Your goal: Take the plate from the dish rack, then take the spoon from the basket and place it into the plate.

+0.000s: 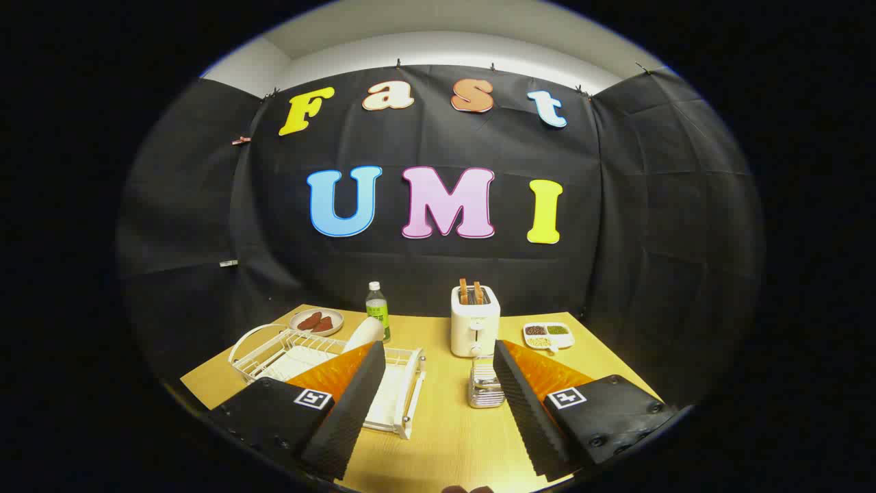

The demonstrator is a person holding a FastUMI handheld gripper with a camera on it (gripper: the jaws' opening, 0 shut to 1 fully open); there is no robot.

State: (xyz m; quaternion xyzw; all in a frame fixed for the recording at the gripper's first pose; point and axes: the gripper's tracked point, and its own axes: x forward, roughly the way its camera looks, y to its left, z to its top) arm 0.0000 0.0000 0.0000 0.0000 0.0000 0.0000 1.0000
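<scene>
Nearest: gripper (434,383), fingers spread wide, holding nothing, raised over the table (445,438), likely an approach pose.
Rack (274,352): white wire, behind the left finger; plate (363,334) stands upright on edge in it, so a rim grip seems needed.
Basket (484,387): small, metallic, just inside the right finger; spoon not discernible.
Farther: bottle (377,309), toaster (475,320), dish (316,322), tray (548,334).
Surface: light wood. Room: black cloth wall.

Wood-grain table (445,424) — matt; white wire dish rack (274,349); shiny metal basket (485,392); glossy toaster (475,327).
</scene>
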